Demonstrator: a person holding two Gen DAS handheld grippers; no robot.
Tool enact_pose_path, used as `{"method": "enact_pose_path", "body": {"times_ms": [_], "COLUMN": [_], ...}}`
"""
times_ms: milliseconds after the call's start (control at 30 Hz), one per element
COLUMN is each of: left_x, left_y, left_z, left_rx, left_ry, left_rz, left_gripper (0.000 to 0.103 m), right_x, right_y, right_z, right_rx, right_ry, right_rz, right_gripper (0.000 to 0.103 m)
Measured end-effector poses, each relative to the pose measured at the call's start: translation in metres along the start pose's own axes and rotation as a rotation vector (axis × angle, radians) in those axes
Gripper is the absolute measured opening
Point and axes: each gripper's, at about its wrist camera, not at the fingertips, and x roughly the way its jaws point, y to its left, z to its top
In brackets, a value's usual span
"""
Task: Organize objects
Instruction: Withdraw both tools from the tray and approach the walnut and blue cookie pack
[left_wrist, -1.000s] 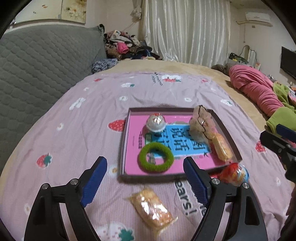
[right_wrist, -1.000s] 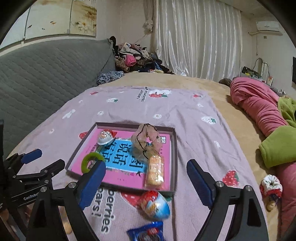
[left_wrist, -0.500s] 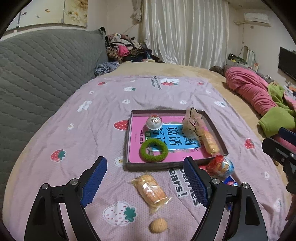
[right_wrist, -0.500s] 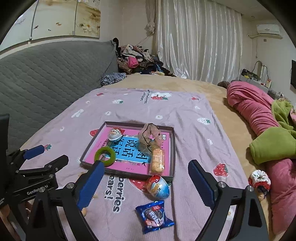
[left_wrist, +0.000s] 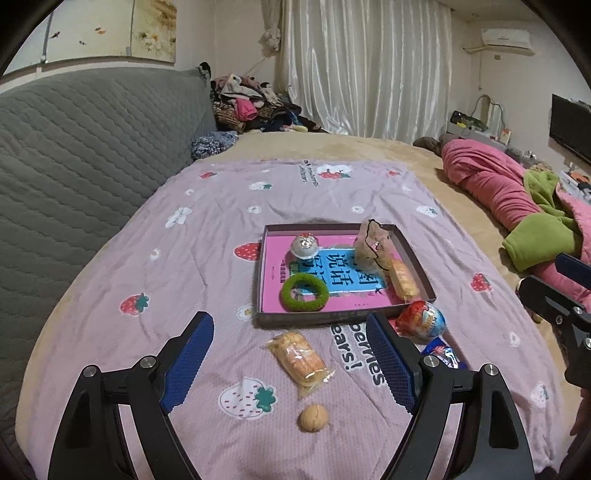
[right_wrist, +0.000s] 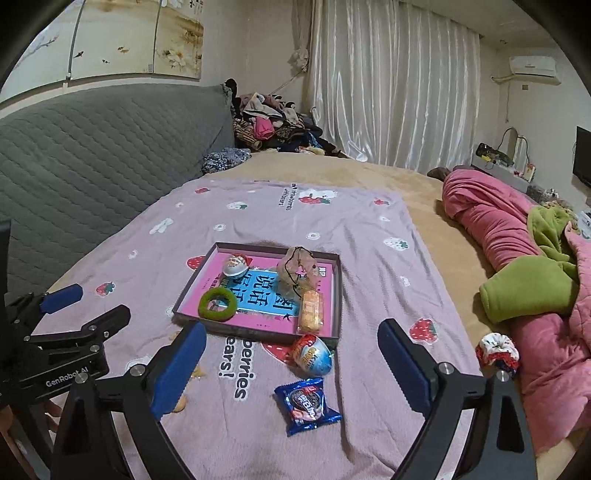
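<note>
Left gripper (left_wrist: 288, 354): jaws wide apart, nothing held, hovering over the near part of the purple strawberry-print blanket (left_wrist: 192, 258). Right gripper (right_wrist: 291, 363): same, wide apart, nothing held.

Tray (left_wrist: 258, 280): shallow rectangular box with dark walls and a pink/blue printed floor, long axis running near–far, mid-blanket. Inside it:
- fuzzy green ring (left_wrist: 303, 292), flat, near-left corner
- round foil-wrapped ball (left_wrist: 304, 246), far-left
- crinkly clear bag (left_wrist: 371, 240) with a black tie, far-right, upright
- wrapped cake (left_wrist: 403, 283), long axis near–far along the right wall

Outside the tray:
- second wrapped cake (left_wrist: 299, 359), glossy clear wrapper, just near of the tray's front wall, long axis diagonal far-left to near-right, between the left gripper's pads
- walnut (left_wrist: 313, 418), round and wrinkled, near of that cake
- egg-shaped toy (right_wrist: 312, 355), glossy red/blue foil, touching or just beside the tray's near-right corner
- blue biscuit packet (right_wrist: 306, 405), flat, near of the egg, between the right gripper's pads
</note>
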Motion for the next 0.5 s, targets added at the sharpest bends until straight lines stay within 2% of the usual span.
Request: {"method": "enact_pose_path", "body": {"times_ms": [233, 500], "left_x": [-0.018, -0.030], "left_y": [0.003, -0.001], "left_z": [-0.005, -0.020], "left_rx": [-0.001, 0.018], "left_ry": [-0.005, 0.008], "left_rz": [-0.003, -0.002], "left_gripper": [0.086, 0.086], "right_x": [-0.021, -0.033], "right_y": [-0.001, 0.003], "right_z": [-0.003, -0.021], "right_rx": [-0.001, -0.001], "right_ry": [-0.018, -0.005], "right_rz": [-0.007, -0.004], "right_gripper": [0.095, 0.096]}}
